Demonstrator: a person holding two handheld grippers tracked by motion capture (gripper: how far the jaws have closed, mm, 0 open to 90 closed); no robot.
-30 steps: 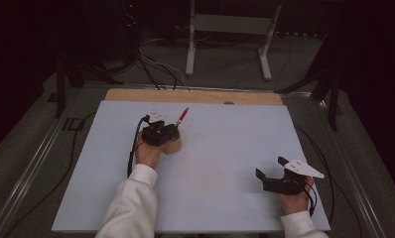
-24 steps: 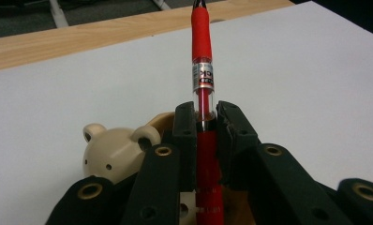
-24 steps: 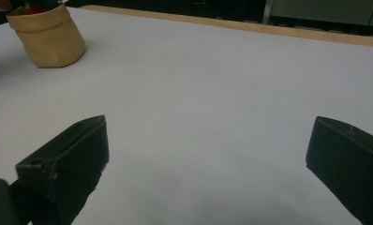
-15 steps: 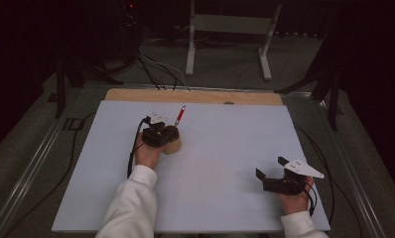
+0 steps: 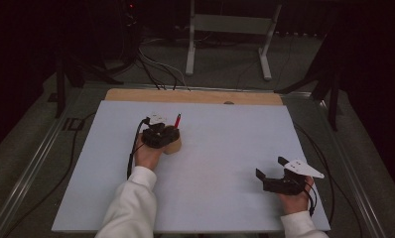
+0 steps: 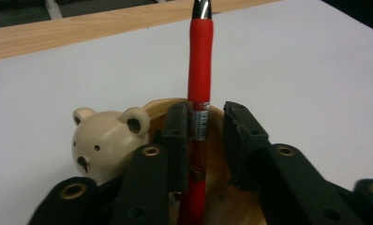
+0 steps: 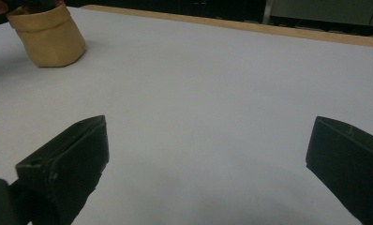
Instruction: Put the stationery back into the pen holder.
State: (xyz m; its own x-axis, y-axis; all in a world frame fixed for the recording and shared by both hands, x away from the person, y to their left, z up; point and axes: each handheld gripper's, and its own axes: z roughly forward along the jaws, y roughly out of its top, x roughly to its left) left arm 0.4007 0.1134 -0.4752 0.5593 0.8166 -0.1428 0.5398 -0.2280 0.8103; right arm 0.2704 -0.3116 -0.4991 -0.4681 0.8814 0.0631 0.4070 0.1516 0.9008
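- The left gripper [image 6: 204, 140] sits over a tan wooden bear-faced cup [image 6: 110, 140] on the left-centre of the pale table [image 5: 225, 148].
- A red pen with a silver tip [image 6: 199, 70] stands upright in the cup, between the jaws.
- Those jaws have just been opening: the pen rests against the left pad, while a gap shows on the right pad's side.
- The right gripper [image 5: 275, 171] rests near the table's near-right corner, well apart from the cup, its jaws spread wide with nothing between them.
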